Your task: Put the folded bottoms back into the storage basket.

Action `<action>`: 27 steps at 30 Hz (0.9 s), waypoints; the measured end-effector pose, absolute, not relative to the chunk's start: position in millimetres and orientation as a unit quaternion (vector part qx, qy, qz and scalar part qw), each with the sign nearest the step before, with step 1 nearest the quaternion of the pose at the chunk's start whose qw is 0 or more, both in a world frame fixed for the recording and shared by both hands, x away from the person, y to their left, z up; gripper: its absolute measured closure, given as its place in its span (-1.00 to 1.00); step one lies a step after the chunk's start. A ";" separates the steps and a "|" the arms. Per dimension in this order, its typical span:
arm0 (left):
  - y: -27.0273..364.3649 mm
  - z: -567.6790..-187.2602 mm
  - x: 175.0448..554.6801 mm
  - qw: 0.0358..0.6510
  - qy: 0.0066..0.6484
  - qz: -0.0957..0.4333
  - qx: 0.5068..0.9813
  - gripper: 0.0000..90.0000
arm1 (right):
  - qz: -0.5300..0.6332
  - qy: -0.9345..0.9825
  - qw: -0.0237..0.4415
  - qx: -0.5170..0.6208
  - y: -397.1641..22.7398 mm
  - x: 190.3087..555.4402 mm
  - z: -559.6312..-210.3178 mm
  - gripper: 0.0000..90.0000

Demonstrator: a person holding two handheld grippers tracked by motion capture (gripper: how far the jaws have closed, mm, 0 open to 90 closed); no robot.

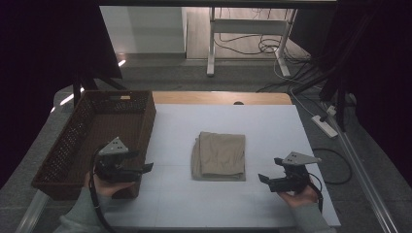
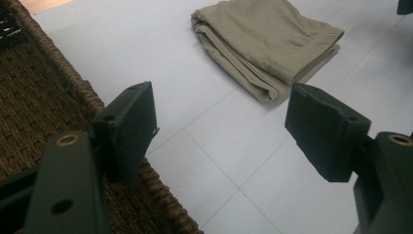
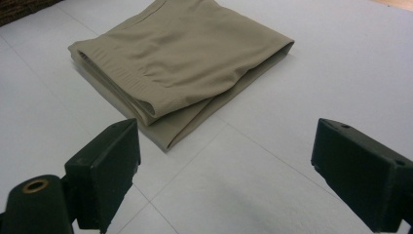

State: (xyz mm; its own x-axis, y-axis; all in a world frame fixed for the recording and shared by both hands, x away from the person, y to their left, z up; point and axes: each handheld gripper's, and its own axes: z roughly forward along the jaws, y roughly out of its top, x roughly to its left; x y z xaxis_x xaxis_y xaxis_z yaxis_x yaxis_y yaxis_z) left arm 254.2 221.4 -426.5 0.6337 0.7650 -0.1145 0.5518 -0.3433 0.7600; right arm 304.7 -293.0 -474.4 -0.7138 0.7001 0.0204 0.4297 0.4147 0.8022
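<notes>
High view takes in the table (image 1: 170, 208) first, its top covered by a pale sheet marked in large squares, with a strip of bare wood along the far edge. Next in size is the brown wicker basket (image 1: 73, 141), set on the table's left side with its long axis running away from the person. It stands just beside the cloth's working area, probably so a finished bundle can be dropped in with a short sideways move. The folded beige cloth (image 1: 219, 156) lies flat near the middle of the sheet, between the two grippers and well apart from the basket. Its layered fold edge faces the near side, which shows clearly in the right gripper view (image 3: 185, 63); that placement seems meant to give both grippers an easy approach.

The left gripper (image 1: 145, 168) is held over the basket's near right corner, pointing right toward the cloth. In the left gripper view its jaws stand wide with nothing between them, one above the basket rim (image 2: 63, 68). The right gripper (image 1: 263, 178) sits low at the near right, aimed left at the cloth, jaws also spread wide and empty. Both hands grip the handles from below, forearms coming in from the near edge.
</notes>
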 end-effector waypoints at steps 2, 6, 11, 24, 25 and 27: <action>221.3 -426.8 254.2 0.403 0.407 0.132 0.809 -0.42 | 0.420 0.825 0.160 0.341 -293.1 305.5 -474.9 -0.76; 221.3 -426.8 252.7 0.403 0.408 0.133 0.808 -0.42 | 0.417 0.826 0.155 0.347 -292.4 307.9 -477.9 -0.76; 220.8 -425.7 251.9 0.404 0.407 0.134 0.809 -0.42 | 0.413 0.828 0.154 0.347 -291.7 307.8 -478.8 -0.75; 221.9 -423.5 251.1 0.407 0.406 0.137 0.807 -0.42 | 0.410 0.827 0.158 0.350 -292.0 307.9 -480.1 -0.75; 221.9 -423.5 251.1 0.407 0.406 0.137 0.807 -0.42 | 0.410 0.827 0.159 0.351 -292.0 307.9 -480.2 -0.75; 220.7 -422.9 251.0 0.408 0.405 0.136 0.807 -0.42 | 0.410 0.826 0.160 0.352 -292.4 308.1 -480.5 -0.75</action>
State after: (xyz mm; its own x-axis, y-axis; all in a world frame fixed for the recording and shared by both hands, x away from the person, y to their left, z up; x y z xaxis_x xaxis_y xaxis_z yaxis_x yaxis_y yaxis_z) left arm 251.0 220.7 -422.9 0.6342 0.7651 -0.1113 0.5427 -0.3380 0.7689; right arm 308.1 -292.4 -480.5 -0.7010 0.7127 0.0253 0.4506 0.4151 0.7904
